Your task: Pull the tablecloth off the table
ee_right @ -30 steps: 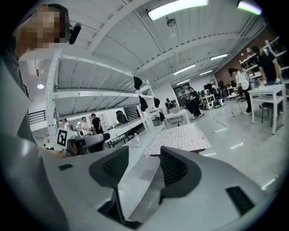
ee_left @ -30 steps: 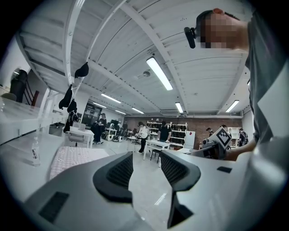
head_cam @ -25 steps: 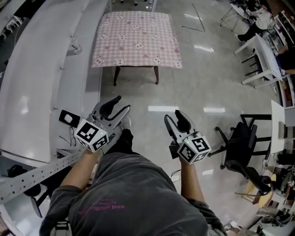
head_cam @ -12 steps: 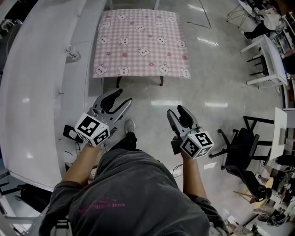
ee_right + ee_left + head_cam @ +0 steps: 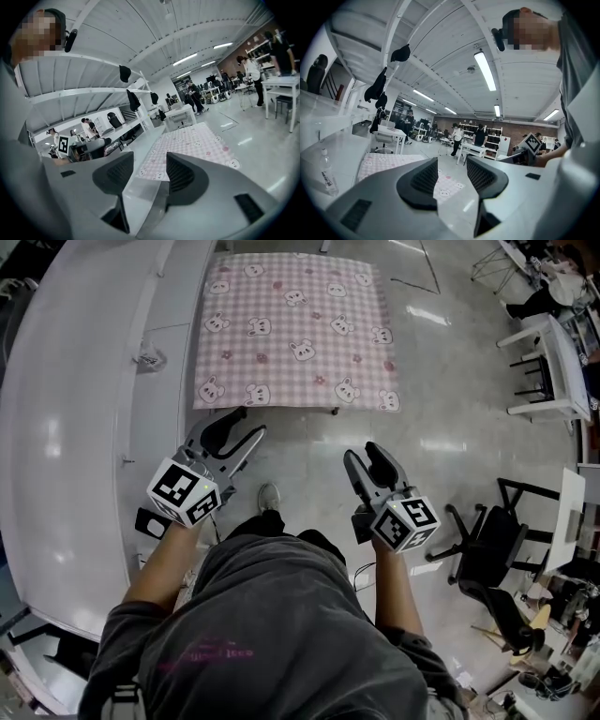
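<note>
The cloth (image 5: pixel 295 329), pink check with bunnies, lies spread flat over the table (image 5: pixel 335 412). It covers the whole top, so only the leg tops show under its near hem.

Both grippers hang over the floor short of the table's near side. The left gripper (image 5: pixel 234 429) is close before the near left corner, and the right gripper (image 5: pixel 367 458) is further off, before the near right corner. Each has its jaws moderately apart with nothing between them.

This looks like the reach for the near hem. To do it well, bring both grippers level with the hanging hem and take it at two points well apart, one toward each near corner. The jaws should go deep enough to bite the fold, not just its edge. Close both before pulling, then draw low and evenly away from the table so the cloth slides rather than bunches or drags the table along.

The head view alone shows the whole cloth and the gap between the grippers and the table. The left gripper view (image 5: pixel 452 166) sights the cloth's near right corner through its jaws. It also shows a bottle (image 5: pixel 326 176) upright on the counter (image 5: pixel 66 427) left of the table. The right gripper view (image 5: pixel 150 164) looks along the cloth's top to the table's far end, with the near left corner in line with its jaws.
</note>
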